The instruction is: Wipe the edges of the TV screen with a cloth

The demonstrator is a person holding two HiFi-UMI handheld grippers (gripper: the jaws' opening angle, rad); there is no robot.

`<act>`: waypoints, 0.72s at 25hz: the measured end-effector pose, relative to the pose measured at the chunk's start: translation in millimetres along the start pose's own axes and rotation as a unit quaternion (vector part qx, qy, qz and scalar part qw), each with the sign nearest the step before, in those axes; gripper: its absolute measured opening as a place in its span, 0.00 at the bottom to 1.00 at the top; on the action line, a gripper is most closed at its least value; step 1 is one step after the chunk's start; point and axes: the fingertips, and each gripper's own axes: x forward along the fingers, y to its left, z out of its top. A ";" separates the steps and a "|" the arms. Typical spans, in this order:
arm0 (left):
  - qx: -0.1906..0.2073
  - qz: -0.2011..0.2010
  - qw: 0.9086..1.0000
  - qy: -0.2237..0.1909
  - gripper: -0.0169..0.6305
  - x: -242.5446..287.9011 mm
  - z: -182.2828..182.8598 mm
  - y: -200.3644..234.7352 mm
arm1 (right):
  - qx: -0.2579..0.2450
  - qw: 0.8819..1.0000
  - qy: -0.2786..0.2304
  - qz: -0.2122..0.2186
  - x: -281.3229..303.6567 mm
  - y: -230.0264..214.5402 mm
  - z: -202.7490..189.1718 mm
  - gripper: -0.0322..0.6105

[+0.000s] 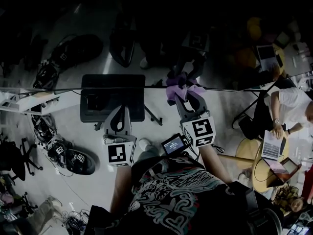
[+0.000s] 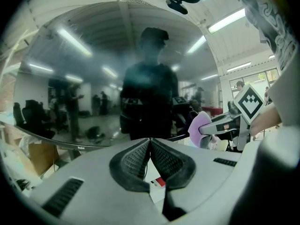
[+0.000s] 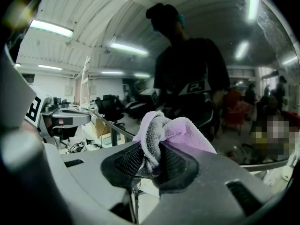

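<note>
From above, the TV screen shows as a thin top edge [image 1: 98,88] running left to right, with dark reflections beyond it. A purple cloth [image 1: 181,89] lies against that edge, and my right gripper [image 1: 186,99] is shut on it. In the right gripper view the cloth [image 3: 171,130] bulges out from between the closed pads. My left gripper [image 1: 122,112] hangs just short of the edge, left of the cloth, shut and empty. Its own view faces the dark glass [image 2: 117,78], with its pads [image 2: 136,161] pressed together and the cloth [image 2: 201,128] off to the right.
A black stand base [image 1: 112,106] sits on the floor under the screen. Black gear and cables [image 1: 63,153] lie at the left, beside a white shelf [image 1: 22,104]. At the right a seated person [image 1: 288,106] works at a round table [image 1: 261,173].
</note>
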 end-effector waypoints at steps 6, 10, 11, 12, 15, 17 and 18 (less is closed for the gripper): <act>-0.019 0.001 1.000 0.003 0.05 -11.1 -19.9 70.3 | -0.008 1.000 0.012 -0.003 44.3 53.6 9.2 0.24; -0.020 0.001 1.000 0.002 0.05 -11.4 -20.4 71.5 | -0.004 1.000 0.010 -0.005 44.3 52.0 7.9 0.24; -0.020 0.002 1.000 0.002 0.05 -11.8 -20.9 72.0 | -0.004 1.000 0.009 -0.006 44.4 51.6 7.6 0.24; -0.021 0.002 1.000 0.002 0.05 -12.4 -21.5 72.7 | -0.004 1.000 0.009 -0.006 44.6 51.4 7.2 0.24; -0.022 0.003 1.000 0.000 0.05 -13.1 -22.1 74.6 | -0.004 1.000 0.008 -0.010 44.6 51.4 5.8 0.24; -0.022 0.003 1.000 -0.002 0.05 -13.0 -21.5 75.9 | -0.002 1.000 0.008 -0.012 44.4 51.3 5.6 0.24; -0.022 0.003 1.000 -0.002 0.05 -13.1 -21.0 76.3 | -0.001 1.000 0.007 -0.013 44.6 51.3 5.9 0.24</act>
